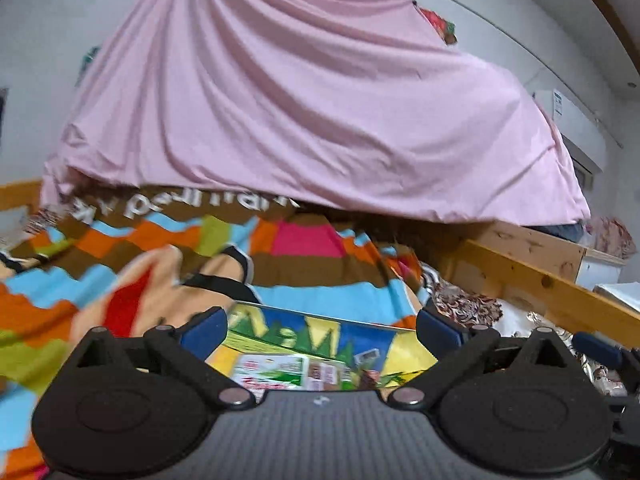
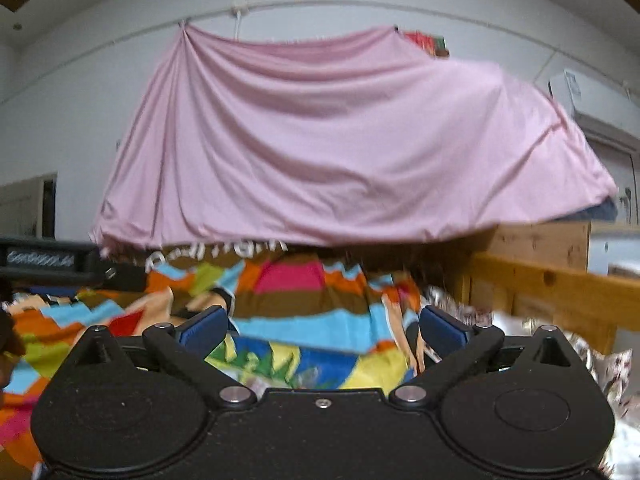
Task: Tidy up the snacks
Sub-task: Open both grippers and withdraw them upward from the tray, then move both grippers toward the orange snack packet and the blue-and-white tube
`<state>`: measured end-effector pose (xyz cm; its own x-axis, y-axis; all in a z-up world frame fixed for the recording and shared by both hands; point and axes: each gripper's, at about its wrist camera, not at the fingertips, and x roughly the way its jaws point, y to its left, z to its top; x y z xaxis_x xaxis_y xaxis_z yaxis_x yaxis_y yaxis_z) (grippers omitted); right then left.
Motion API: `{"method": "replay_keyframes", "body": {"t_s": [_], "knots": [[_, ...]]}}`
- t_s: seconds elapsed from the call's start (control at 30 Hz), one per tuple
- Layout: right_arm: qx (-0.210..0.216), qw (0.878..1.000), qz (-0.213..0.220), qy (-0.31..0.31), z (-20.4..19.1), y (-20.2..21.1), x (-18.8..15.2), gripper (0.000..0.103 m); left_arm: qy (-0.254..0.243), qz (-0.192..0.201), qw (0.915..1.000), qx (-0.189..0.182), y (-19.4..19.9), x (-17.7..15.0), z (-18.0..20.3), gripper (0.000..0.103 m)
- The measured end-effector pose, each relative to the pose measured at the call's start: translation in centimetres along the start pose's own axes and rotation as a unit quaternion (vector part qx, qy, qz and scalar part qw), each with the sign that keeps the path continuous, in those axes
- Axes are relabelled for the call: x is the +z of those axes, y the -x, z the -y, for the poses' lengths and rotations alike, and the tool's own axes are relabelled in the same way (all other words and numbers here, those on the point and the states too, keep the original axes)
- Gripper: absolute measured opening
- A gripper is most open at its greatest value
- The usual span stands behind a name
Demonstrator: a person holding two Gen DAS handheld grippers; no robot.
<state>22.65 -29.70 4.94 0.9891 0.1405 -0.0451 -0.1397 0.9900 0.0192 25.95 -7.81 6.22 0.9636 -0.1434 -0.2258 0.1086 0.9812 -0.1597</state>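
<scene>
A colourful snack pack (image 1: 320, 346), green, yellow and blue with a white label, lies flat on the striped blanket (image 1: 320, 268) just below my left gripper (image 1: 320, 322). That gripper's blue pads (image 1: 204, 326) stand wide apart and touch nothing. In the right wrist view the same pack (image 2: 320, 364) shows blurred under my right gripper (image 2: 322, 326), which is also open with nothing between its pads (image 2: 442, 326). The left gripper's black body (image 2: 48, 260) shows at that view's left edge. A blue fingertip of the right gripper (image 1: 600, 350) pokes in at the left wrist view's right edge.
A pink sheet (image 1: 312, 100) hangs from a line over the far end of the bed. A wooden bed rail (image 1: 540, 280) runs along the right, with brown patterned bedding (image 1: 464, 304) beside it. An air conditioner (image 2: 592, 104) is mounted on the white wall.
</scene>
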Motion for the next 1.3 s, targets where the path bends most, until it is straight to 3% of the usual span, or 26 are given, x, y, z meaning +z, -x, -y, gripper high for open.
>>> {"method": "replay_keyframes", "body": {"t_s": [0.3,0.5,0.73,1.0,1.3], "knots": [[0.043,0.999,0.017,0.005,-3.7,5.7,2.2,0.102,0.010,0.030,0.9985,0.044,8.3,1.0,-2.8,0.103],[0.085,0.995,0.012,0.046,-7.5,9.1,1.6,0.102,0.017,0.030,0.9968,0.072,12.2,0.7,-4.8,0.103],[0.116,0.992,0.005,0.041,-10.8,11.8,1.3,0.102,0.019,0.021,0.9953,0.093,16.2,-0.4,-6.7,0.103],[0.131,0.991,-0.025,0.033,-13.1,13.9,0.0,0.102,0.023,0.011,0.9922,0.122,18.9,-1.9,-8.8,0.103],[0.135,0.988,-0.067,0.036,-14.3,13.5,-1.9,0.102,0.043,-0.021,0.9874,0.151,18.6,-3.4,-11.5,0.103]]}}
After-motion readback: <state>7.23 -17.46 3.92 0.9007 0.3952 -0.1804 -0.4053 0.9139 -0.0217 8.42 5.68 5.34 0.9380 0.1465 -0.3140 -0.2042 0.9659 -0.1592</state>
